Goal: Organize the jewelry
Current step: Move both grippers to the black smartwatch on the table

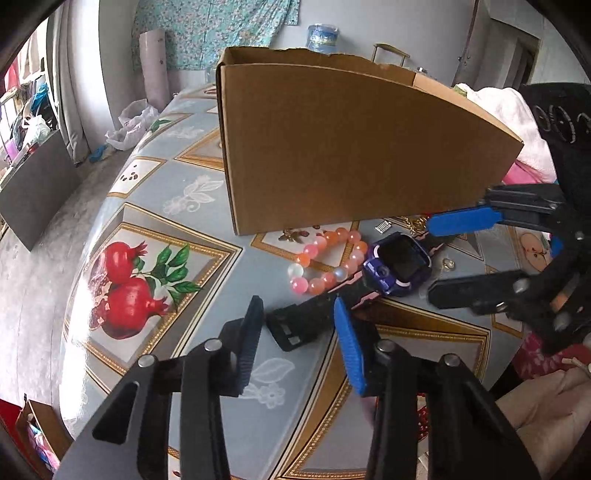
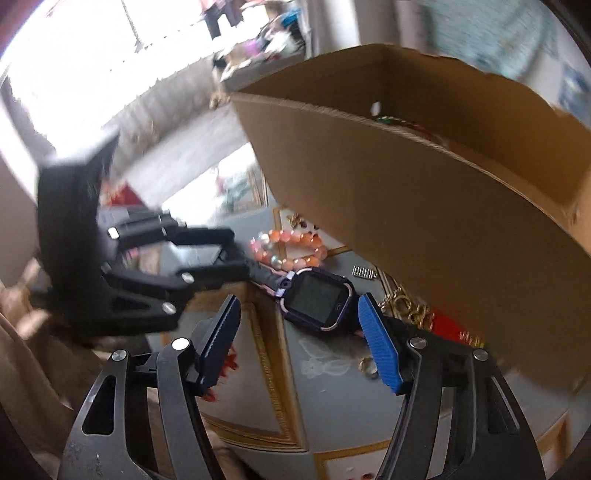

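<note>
lived-in home room, fruit-print tablecloth [image 1: 155, 206], floral curtain [image 1: 207, 29], clothes rack [image 1: 26, 110], cardboard box [image 1: 351, 147]

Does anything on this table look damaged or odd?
Yes: the brown cardboard box has a ragged, torn top edge along its far wall. The purple smartwatch has a strap end overlapping the pink beaded bracelet.

Table [image 1: 155, 192] under a blue-grey cloth, gold-framed fruit panels (pomegranates nearest). Directly on it: open cardboard box [image 1: 351, 147]; just beside its front wall a pink-orange bead bracelet [image 1: 327, 260]; a purple watch [image 1: 400, 266], strap touching the beads; gold chain [image 2: 410, 308], small ring [image 2: 369, 367], tiny metal clip [image 1: 383, 226].
</note>
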The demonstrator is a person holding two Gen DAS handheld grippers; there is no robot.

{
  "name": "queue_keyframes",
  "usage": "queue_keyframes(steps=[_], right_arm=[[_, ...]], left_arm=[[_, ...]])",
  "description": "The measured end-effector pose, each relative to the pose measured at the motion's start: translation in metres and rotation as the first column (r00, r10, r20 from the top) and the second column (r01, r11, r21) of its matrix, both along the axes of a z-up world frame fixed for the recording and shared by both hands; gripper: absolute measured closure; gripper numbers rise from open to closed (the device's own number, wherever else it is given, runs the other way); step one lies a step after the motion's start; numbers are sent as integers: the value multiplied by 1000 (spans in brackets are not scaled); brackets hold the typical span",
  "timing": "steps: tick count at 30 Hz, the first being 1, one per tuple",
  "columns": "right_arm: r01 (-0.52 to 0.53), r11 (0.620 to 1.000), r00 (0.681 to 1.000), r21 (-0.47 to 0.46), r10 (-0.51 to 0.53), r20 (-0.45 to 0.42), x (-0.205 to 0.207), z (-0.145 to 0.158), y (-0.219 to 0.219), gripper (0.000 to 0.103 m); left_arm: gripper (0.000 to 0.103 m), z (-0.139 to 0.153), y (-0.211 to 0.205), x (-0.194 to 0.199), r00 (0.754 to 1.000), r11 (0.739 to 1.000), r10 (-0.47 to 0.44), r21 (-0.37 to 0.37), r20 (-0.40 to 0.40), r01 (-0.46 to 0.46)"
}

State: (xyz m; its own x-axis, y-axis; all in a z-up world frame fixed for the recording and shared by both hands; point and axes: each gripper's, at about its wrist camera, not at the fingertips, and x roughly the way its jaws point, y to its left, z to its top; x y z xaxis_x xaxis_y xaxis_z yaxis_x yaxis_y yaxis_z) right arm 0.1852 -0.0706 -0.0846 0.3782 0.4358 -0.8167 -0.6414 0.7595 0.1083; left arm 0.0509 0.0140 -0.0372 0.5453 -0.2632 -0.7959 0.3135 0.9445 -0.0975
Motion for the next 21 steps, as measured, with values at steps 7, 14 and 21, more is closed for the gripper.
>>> queue_keyframes(steps=[7, 14, 21], right_arm=[[-96, 989, 995, -116, 99, 18, 13, -10, 16, 36], [-104, 978, 993, -180, 113, 38, 12, -16, 18, 49], [-84, 991, 996, -107, 83, -12, 20, -13, 3, 51]], left_arm=[[64, 0, 2, -3, 1000, 1000, -1, -14, 3, 1], [64, 4, 7, -6, 1000, 999, -19, -37, 20, 20], [61, 4, -3, -13, 996, 997, -64, 41, 56, 62]])
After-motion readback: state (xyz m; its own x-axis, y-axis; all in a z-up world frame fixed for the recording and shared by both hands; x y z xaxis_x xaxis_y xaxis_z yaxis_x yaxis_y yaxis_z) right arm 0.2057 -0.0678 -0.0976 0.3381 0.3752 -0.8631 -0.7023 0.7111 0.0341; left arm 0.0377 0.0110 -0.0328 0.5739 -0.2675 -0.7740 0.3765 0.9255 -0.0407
